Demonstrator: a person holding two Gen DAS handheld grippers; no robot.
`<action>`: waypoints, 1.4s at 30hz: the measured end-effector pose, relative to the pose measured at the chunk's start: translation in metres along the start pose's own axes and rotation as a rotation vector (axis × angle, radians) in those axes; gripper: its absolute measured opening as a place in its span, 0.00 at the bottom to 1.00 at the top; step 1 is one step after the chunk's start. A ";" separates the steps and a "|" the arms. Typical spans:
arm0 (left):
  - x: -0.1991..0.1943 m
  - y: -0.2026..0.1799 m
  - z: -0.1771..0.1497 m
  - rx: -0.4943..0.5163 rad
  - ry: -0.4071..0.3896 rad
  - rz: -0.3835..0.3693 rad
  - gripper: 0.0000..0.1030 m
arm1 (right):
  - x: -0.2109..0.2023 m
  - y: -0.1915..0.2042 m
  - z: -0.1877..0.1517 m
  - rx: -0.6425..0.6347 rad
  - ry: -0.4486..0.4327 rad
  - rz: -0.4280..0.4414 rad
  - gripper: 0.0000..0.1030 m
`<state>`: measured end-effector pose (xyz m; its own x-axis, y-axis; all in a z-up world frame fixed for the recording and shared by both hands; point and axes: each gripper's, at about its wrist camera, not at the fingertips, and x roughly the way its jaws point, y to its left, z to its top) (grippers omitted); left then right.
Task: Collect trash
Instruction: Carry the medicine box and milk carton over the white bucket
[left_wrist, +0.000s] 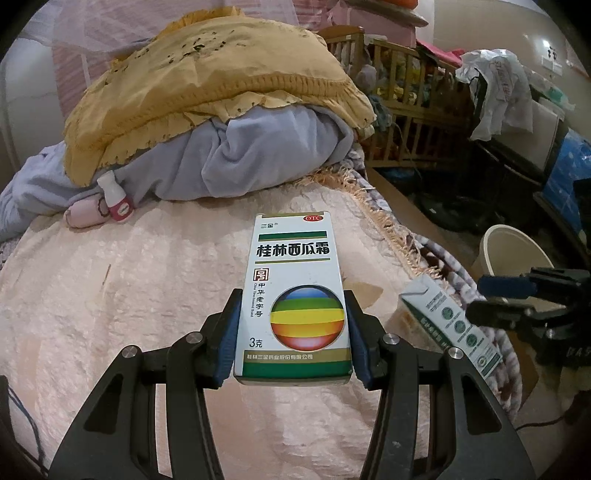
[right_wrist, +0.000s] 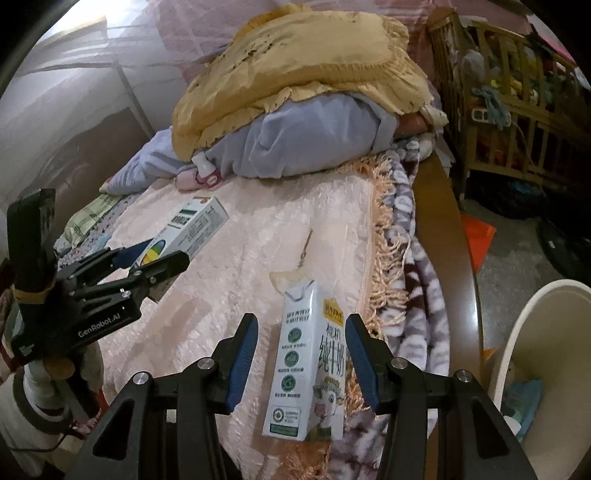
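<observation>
Left gripper (left_wrist: 293, 325), angled downward over the bed (left_wrist: 110, 295), clamps a medicine box (left_wrist: 293, 291) marked "OTC" and "3克". Right gripper (right_wrist: 301, 363), likewise tilted, brackets a milk carton (right_wrist: 308, 365) reading "纯牛奶"; pad contact cannot be told. The bin (right_wrist: 517, 350) stands beside the bed.

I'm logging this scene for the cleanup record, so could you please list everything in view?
medicine box: one, white and green with a striped ball, between the left jaws above the bed
milk carton: one, white, between the right jaws at the bed's edge
small bottle: one, white and pink, by the bedding pile
pillow: one, yellow, atop the grey-blue quilt
bedspread: one, pale pink
bin: one, cream, on the floor beside the bed
crib: one, wooden, behind
left gripper: one, black
right gripper: one, black
</observation>
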<state>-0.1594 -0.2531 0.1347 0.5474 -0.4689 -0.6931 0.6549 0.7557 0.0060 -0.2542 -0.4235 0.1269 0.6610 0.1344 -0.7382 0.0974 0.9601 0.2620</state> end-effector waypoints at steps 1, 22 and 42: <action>0.000 0.001 -0.001 -0.003 0.001 0.001 0.48 | 0.003 0.002 -0.001 -0.003 0.017 0.002 0.46; -0.015 0.041 -0.018 -0.086 0.019 -0.001 0.48 | 0.015 0.004 -0.013 -0.007 0.041 -0.050 0.36; -0.052 0.016 -0.017 -0.059 -0.018 -0.064 0.48 | -0.054 -0.022 -0.032 0.087 -0.086 -0.040 0.36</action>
<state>-0.1859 -0.2087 0.1586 0.5153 -0.5246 -0.6777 0.6571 0.7495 -0.0806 -0.3161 -0.4436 0.1416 0.7163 0.0715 -0.6941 0.1864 0.9390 0.2890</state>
